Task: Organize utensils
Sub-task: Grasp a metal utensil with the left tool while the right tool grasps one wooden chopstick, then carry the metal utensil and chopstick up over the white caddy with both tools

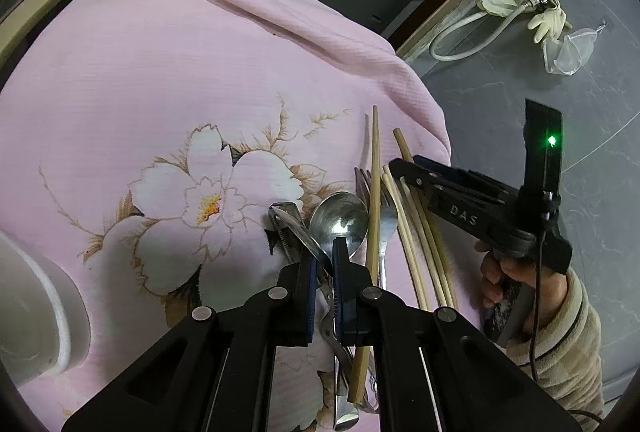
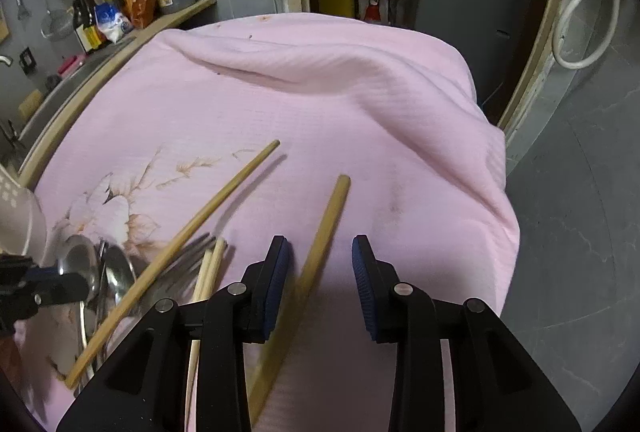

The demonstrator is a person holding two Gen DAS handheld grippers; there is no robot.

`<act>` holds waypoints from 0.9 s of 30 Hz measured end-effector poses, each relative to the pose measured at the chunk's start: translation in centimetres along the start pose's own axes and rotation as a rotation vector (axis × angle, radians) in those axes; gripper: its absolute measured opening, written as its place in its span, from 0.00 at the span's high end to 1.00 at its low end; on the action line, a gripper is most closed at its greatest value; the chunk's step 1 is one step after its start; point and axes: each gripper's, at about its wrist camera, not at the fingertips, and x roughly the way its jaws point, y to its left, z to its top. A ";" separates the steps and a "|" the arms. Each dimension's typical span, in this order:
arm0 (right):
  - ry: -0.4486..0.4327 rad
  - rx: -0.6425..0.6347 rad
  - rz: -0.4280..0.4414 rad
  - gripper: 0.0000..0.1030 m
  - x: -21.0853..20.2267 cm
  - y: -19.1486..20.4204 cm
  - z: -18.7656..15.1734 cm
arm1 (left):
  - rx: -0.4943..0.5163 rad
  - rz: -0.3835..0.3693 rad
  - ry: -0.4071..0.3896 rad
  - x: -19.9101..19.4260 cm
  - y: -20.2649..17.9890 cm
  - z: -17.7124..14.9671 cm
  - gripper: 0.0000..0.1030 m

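Black left tongs (image 1: pixel 324 272), low in the left wrist view, are pressed together on the handle of a shiny steel spoon (image 1: pixel 339 220) in the pile on the pink flowered cloth (image 1: pixel 160 92). Right tongs (image 2: pixel 320 264) stand spread astride a tan wooden chopstick (image 2: pixel 320 232), not pinching it. Lifting the spoon could drag the long chopstick (image 1: pixel 374 192) crossing the pile off the cloth edge.

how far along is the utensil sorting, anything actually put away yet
Nothing looks sorted yet: the spoon, fork and chopsticks lie jumbled together on the pink cloth. In hand: the left gripper is shut on a metal utensil handle in the pile, while the right gripper straddles one chopstick, pads not touching it. Everything remains to be grouped.
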 end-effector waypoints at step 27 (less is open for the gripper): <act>-0.459 0.041 0.061 0.95 -11.1 2.6 -6.4 | 0.279 0.099 -0.312 -5.5 -5.8 -5.8 0.99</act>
